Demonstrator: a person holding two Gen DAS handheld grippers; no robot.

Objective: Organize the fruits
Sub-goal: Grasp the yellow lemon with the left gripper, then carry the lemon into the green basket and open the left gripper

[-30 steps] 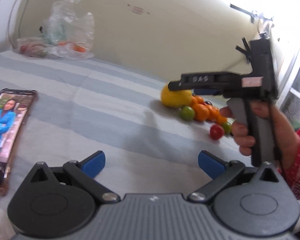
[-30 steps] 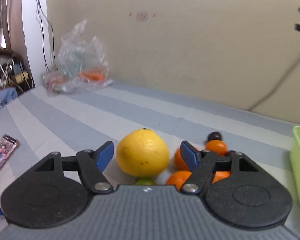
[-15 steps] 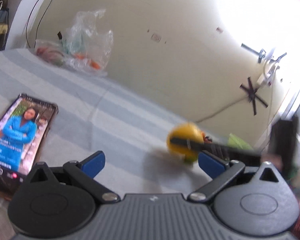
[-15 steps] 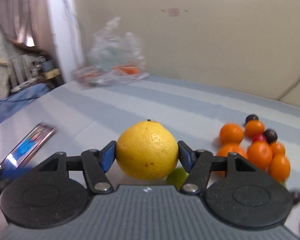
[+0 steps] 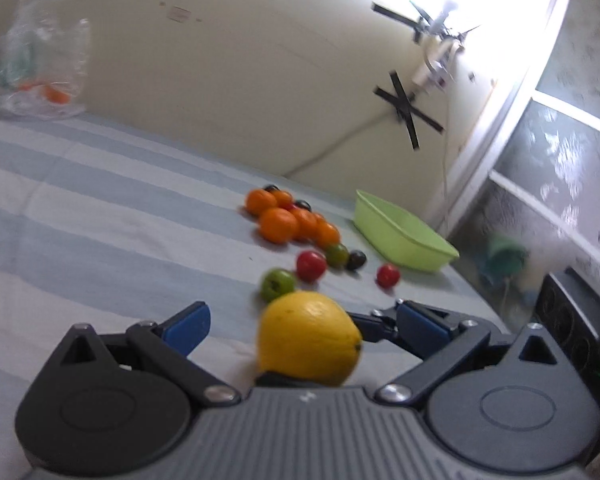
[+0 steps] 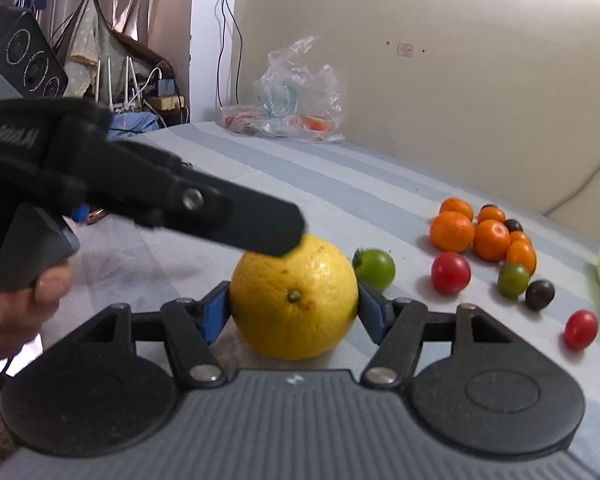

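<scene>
Right wrist view: the right gripper (image 6: pixel 294 314) has its jaws pinching the large yellow citrus (image 6: pixel 294 296) on both sides, just above the striped sheet (image 6: pixel 340 184). The left gripper (image 5: pixel 300 330) has its jaws spread, the citrus between them. Oranges (image 6: pixel 452 231) and small tomatoes (image 6: pixel 451 273) lie near the green tray (image 5: pixel 400 232).

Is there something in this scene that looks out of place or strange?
Yes. The fruits lie loose on the striped cloth while the green tray appears empty. Odder: the left gripper reaches across and seems to touch the top of the yellow citrus, which the right gripper already clamps.
</scene>
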